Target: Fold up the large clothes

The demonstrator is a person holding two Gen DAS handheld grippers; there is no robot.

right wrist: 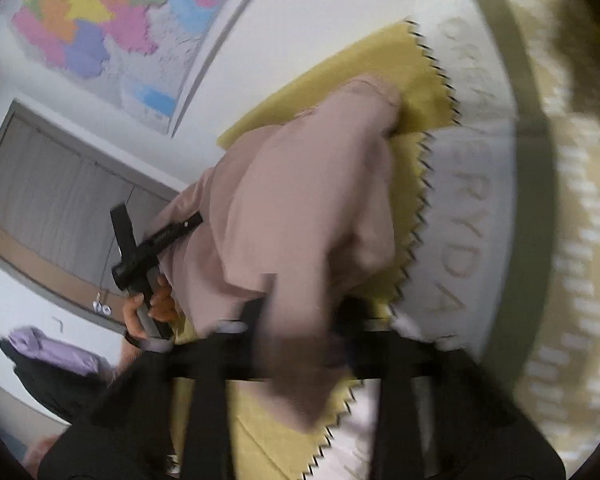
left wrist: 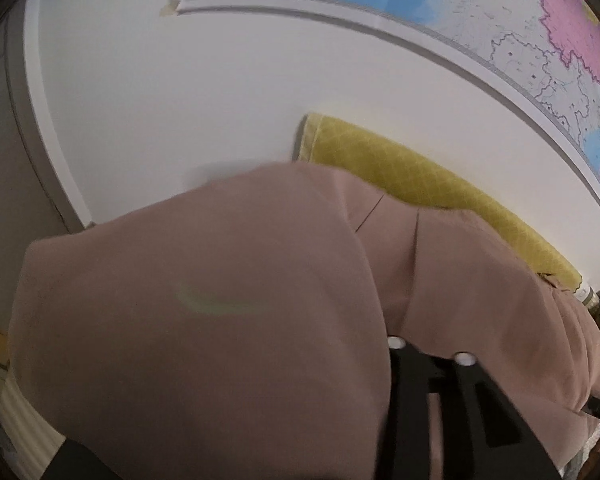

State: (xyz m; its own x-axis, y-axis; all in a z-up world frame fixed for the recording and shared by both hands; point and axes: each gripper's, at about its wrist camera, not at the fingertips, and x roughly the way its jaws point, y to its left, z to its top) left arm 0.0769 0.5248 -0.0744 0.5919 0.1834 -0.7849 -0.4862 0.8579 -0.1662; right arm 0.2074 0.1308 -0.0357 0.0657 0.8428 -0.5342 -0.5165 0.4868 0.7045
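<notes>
The dusty-pink garment hangs bunched above the yellow cloth, held up between both tools. The right gripper pinches its lower fold, fabric draping over the bar. The left gripper sits pressed into the garment; whether its fingers clamp it, I cannot tell. Behind the cloth, a coloured map covers the wall.

Left gripper: fingers nearly together, pinching fabric. Right gripper: blurred, fabric bunched between fingers. Left hand wraps its handle.
</notes>
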